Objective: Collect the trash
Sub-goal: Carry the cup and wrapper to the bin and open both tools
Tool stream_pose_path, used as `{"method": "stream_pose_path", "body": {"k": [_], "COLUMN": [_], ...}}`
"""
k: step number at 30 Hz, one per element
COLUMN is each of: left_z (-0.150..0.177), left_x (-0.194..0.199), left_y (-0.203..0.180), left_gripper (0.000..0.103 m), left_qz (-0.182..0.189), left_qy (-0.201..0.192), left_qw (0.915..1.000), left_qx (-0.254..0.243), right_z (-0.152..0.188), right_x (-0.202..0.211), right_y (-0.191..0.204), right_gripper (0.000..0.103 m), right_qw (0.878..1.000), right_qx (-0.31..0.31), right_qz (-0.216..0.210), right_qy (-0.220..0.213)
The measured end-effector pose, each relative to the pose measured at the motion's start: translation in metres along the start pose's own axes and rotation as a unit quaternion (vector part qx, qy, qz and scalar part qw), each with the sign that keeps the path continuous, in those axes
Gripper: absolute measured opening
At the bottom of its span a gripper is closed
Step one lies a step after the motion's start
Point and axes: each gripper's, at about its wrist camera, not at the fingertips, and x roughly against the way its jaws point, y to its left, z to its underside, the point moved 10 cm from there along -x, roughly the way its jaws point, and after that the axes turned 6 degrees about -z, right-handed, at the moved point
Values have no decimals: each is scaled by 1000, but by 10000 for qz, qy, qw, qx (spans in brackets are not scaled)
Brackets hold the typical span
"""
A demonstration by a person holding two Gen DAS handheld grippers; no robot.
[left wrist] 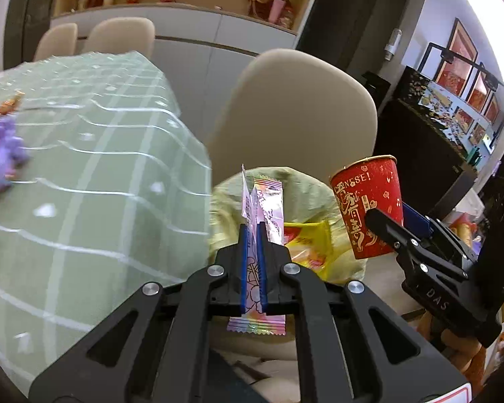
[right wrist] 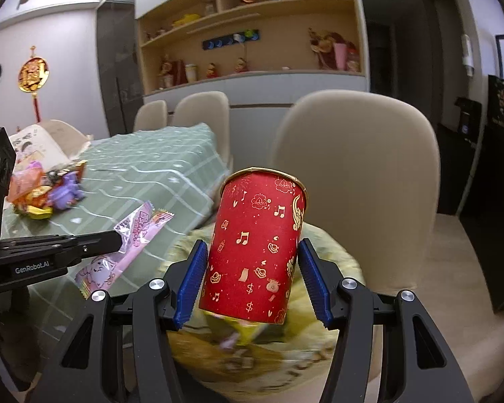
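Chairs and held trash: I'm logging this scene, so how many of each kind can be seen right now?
Chairs: 3, near, middle, far
Pink wrapper: 1, shut in the left gripper
Red cup: 1, between the right gripper's fingers
Total: 5

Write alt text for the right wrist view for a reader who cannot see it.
The right gripper holds a red paper cup with gold patterns between its blue jaws, above a yellow-green trash bag. At left, the left gripper clamps a pink snack wrapper beside a table with a green checked tablecloth.
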Motion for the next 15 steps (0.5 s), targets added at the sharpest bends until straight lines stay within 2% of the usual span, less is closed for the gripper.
{"method": "stream_pose_path", "body": {"k": [4, 9, 11, 12, 13, 15], "left_z": [4, 8, 10, 9, 10, 11], "left_x": [-32, -52, -57, -58, -57, -54], "left_y": [-11, -14, -11, -10, -6, -1], "left_gripper": [5, 6, 20, 31, 34, 34], "left_qz": [147, 342, 391, 388, 375, 345], "left_qy": [161, 262, 326, 347, 358, 351], "left_qw": [9997, 9988, 9981, 9978, 9975, 9974], "left_qx": [69, 231, 354, 409, 486, 521], "right_z": [9, 16, 17, 18, 19, 19], "right_x": [-6, -20, -25, -29, -32, -37], "right_y": [-20, -23, -20, -18, -16, -12], "right_gripper": [53, 53, 53, 53, 53, 53], "right_qw": [9998, 9994, 9994, 9993, 9993, 9992], "right_qx": [-143, -195, -162, -153, -151, -145], "right_qz": [114, 112, 103, 89, 67, 17], "right_qy": [93, 249, 296, 319, 336, 364]}}
